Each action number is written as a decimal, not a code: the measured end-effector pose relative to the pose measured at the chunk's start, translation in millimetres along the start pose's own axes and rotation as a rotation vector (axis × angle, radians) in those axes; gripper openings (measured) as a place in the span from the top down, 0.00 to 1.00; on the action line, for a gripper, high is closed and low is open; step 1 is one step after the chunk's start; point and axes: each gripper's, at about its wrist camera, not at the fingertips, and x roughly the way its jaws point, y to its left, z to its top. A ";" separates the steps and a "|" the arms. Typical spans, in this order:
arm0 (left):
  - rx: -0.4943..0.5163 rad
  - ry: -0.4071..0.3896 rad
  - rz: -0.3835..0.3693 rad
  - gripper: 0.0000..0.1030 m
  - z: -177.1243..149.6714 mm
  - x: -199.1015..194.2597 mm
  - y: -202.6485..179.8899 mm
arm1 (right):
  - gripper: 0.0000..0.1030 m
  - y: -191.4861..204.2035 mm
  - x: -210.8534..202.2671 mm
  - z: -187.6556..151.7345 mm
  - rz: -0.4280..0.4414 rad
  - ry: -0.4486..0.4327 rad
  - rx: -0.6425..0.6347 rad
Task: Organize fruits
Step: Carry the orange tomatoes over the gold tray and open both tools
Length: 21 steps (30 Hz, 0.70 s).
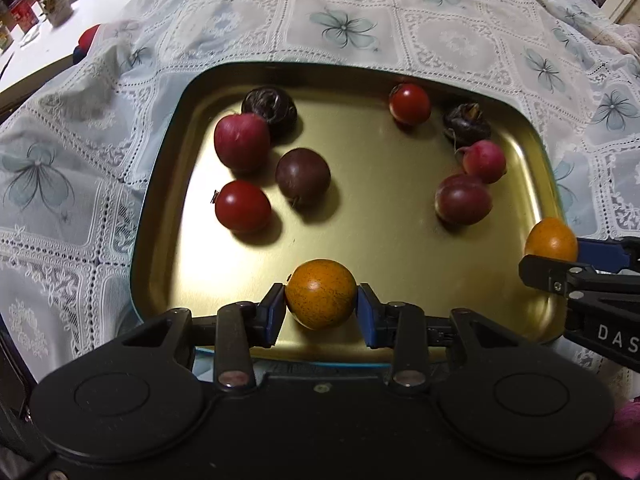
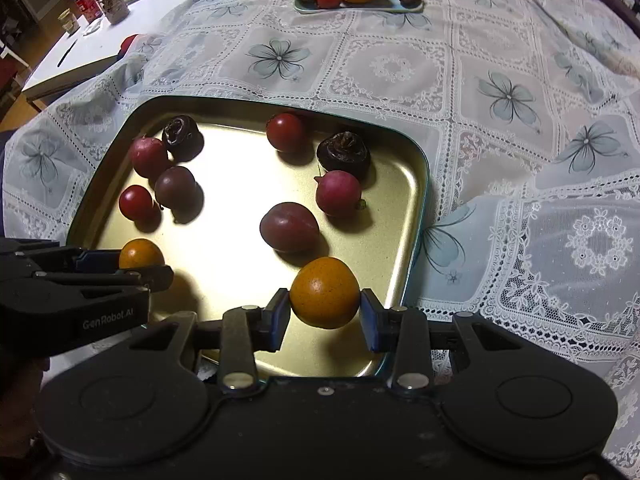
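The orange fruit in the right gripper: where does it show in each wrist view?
Left wrist view: orange fruit at the right edge, above the gold tray's corner, in the right gripper.
Right wrist view: bottom centre, between that gripper's blue pads.
Shared landmark: the red tomato at the tray's far rim.

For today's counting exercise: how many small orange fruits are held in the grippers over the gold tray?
2: one orange fruit in the left gripper, another orange fruit in the right gripper. None seems hidden.
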 end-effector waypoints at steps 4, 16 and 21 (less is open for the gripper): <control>0.005 -0.013 0.021 0.55 -2.0 -1.2 0.6 | 0.63 4.5 -0.7 -5.2 -0.014 -0.016 -0.031; 0.011 -0.055 0.001 0.56 -1.7 -7.0 -0.1 | 0.63 12.8 1.8 -7.2 -0.013 -0.019 -0.074; 0.010 -0.045 0.016 0.56 -4.0 -4.9 -2.0 | 0.62 12.7 2.6 -7.1 0.000 -0.004 -0.073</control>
